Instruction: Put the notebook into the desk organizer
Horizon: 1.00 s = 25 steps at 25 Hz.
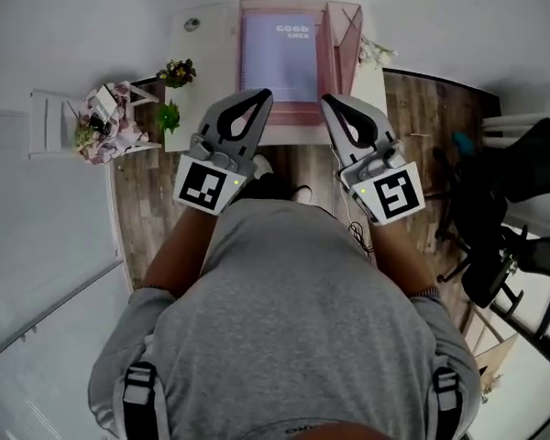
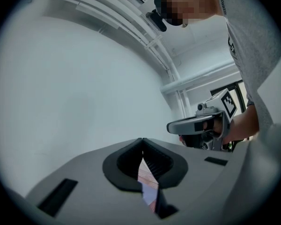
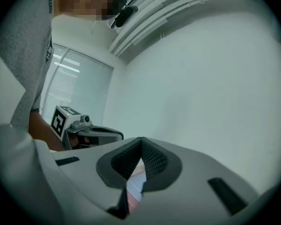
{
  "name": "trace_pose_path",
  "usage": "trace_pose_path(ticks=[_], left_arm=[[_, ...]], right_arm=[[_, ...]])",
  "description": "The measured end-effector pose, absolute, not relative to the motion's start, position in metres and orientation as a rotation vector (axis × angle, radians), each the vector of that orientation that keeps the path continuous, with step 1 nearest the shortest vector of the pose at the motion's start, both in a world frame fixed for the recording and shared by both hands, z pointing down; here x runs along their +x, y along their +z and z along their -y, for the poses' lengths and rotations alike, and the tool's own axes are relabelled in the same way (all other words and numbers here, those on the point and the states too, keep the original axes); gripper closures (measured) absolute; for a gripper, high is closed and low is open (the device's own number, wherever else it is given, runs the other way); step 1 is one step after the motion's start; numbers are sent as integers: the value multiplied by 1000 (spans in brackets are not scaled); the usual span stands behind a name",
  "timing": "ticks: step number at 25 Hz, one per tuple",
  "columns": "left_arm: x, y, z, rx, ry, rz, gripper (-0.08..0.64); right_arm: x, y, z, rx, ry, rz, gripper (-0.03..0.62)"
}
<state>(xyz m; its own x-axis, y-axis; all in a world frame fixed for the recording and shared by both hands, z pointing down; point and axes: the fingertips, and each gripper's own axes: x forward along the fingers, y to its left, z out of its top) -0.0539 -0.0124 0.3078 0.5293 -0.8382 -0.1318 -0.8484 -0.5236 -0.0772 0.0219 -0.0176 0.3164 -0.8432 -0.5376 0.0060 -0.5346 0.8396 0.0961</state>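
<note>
Presently, both grippers are held side by side above the near edge of a white desk [image 1: 191,44], in front of a person in a grey shirt [image 1: 293,319].

The left gripper [image 1: 261,95] is seen with its jaws brought together at the tips. Nothing is held between them; only a narrow slit is left lower down between the ribbed pads [image 2: 154,161], and a strip of the purple and pink below is glimpsed through it. The right gripper [image 1: 328,100] is likewise closed tip to tip, and no object is gripped by it. Neither gripper is in contact with anything on the desk.

The notebook [image 1: 280,58], pale purple with white lettering on its cover, is found lying flat, cover up, at the middle of the desk, just beyond the tips of both grippers. It is framed on all sides by the pink desk organizer [image 1: 323,71], of which a taller pink compartment [image 1: 350,27] is noted at the notebook's right side. Whether the notebook rests inside a flat tray of the organizer or merely on top of it cannot be told.

Two small potted plants [image 1: 177,71] are set at the desk's left edge. A black office chair [image 1: 518,200] is noted well apart on the right, on the wooden floor [image 1: 137,209].
</note>
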Motion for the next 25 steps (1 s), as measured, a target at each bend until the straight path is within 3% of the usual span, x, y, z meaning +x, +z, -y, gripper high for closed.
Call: trace_pose_path(ticks=[25], left_arm=[[-43, 312, -29, -2604, 134, -1495, 540]], right_arm=[[40, 328, -22, 803, -174, 2979, 586]])
